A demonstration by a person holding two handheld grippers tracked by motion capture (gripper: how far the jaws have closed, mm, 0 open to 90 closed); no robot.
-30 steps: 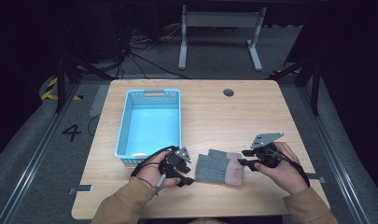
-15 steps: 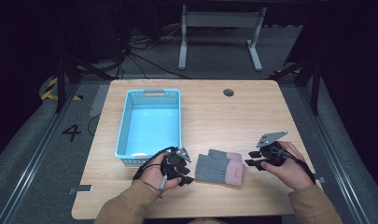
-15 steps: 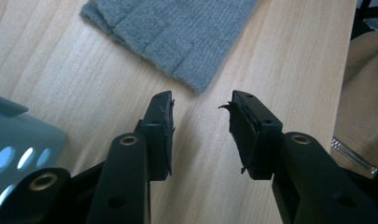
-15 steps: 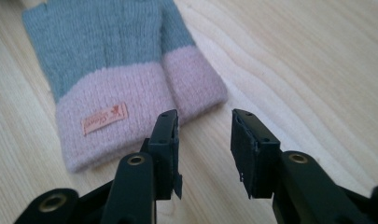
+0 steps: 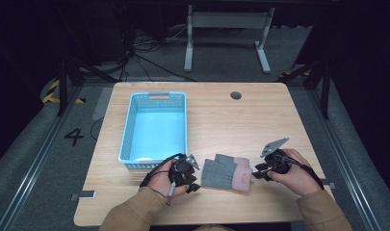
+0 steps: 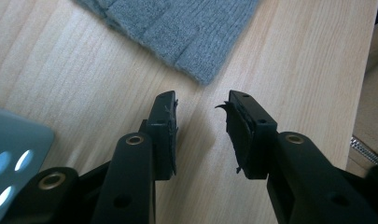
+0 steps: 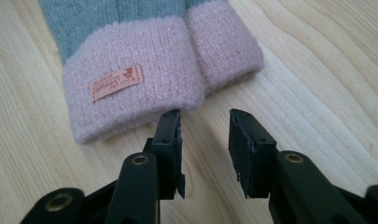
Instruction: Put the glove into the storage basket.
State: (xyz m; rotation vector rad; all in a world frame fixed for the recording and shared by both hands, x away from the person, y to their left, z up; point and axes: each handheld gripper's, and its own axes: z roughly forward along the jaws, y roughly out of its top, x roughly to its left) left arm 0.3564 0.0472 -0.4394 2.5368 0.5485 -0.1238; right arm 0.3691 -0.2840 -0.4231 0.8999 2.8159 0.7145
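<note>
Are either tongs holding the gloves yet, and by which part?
Nothing is held. The left tongs stand open just short of the gloves' grey end; the right tongs stand open at the pink cuffs.

Gloves (image 5: 227,173) lie flat between left gripper (image 5: 191,183) and right gripper (image 5: 258,172), nothing else between them. Basket (image 5: 129,139) stands just behind left gripper, blocking that way. Table (image 5: 240,120) bare right of basket and behind gloves; bare strip along near edge.
</note>
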